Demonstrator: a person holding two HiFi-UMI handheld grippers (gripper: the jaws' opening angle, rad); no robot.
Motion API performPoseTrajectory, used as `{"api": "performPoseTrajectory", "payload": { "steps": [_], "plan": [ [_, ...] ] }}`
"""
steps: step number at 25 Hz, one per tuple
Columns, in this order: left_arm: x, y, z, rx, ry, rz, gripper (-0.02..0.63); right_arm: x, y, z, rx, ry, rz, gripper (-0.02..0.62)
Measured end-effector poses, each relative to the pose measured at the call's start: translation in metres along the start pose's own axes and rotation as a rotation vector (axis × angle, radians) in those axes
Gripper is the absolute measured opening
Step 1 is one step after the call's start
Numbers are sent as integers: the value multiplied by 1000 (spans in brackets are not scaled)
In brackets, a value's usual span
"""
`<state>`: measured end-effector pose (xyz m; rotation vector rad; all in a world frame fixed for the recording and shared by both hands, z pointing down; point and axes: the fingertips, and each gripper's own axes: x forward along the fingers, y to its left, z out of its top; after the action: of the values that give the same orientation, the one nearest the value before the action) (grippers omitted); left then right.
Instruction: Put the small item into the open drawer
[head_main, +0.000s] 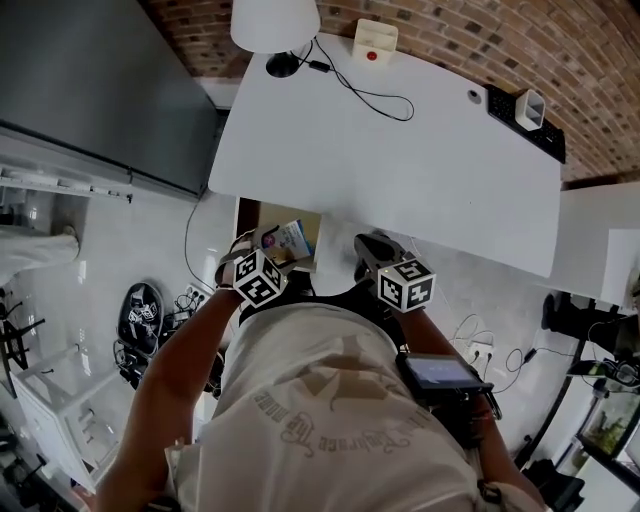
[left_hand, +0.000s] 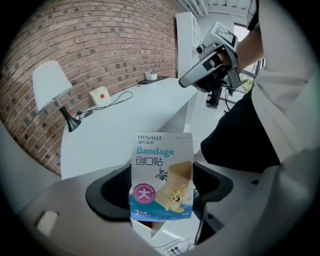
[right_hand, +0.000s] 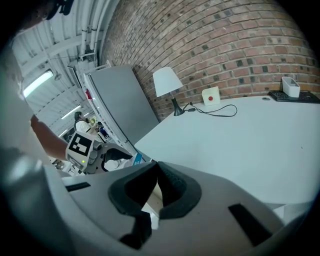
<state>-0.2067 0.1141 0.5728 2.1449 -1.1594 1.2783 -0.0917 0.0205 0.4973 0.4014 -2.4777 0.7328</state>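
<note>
A bandage packet (left_hand: 162, 172), white and blue with cartoon print, stands upright between the jaws of my left gripper (left_hand: 160, 185), which is shut on it. From the head view the packet (head_main: 291, 239) and the left gripper (head_main: 272, 250) hang over the open drawer (head_main: 262, 213), a wooden-lined gap under the near edge of the white desk (head_main: 400, 170). My right gripper (head_main: 368, 249) is just to the right of it, below the desk edge. In the right gripper view its pads (right_hand: 170, 182) meet at the tips of the right gripper (right_hand: 157, 168), with nothing held.
On the desk's far side stand a white lamp (head_main: 275, 22), a white box with a red button (head_main: 374, 40), a loose black cable (head_main: 372, 96) and a black tray (head_main: 524, 118). A dark grey cabinet (head_main: 100, 90) is to the left. Cables and a power strip (head_main: 192, 297) lie on the floor.
</note>
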Motion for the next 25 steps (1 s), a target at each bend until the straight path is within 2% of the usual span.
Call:
{"api": "performPoseTrajectory", "payload": {
  "steps": [12,19,25],
  "plan": [
    [6,-4,-65,27,75,-70,385,26,35,-38,52,44,-27,6],
    [21,-2,-83,83,117,-67,385,27,43,-58,75,72,-45,6],
    [36,3,-83,121,144,-68,385,29,36,-70,97,81,-57,6]
  ]
}}
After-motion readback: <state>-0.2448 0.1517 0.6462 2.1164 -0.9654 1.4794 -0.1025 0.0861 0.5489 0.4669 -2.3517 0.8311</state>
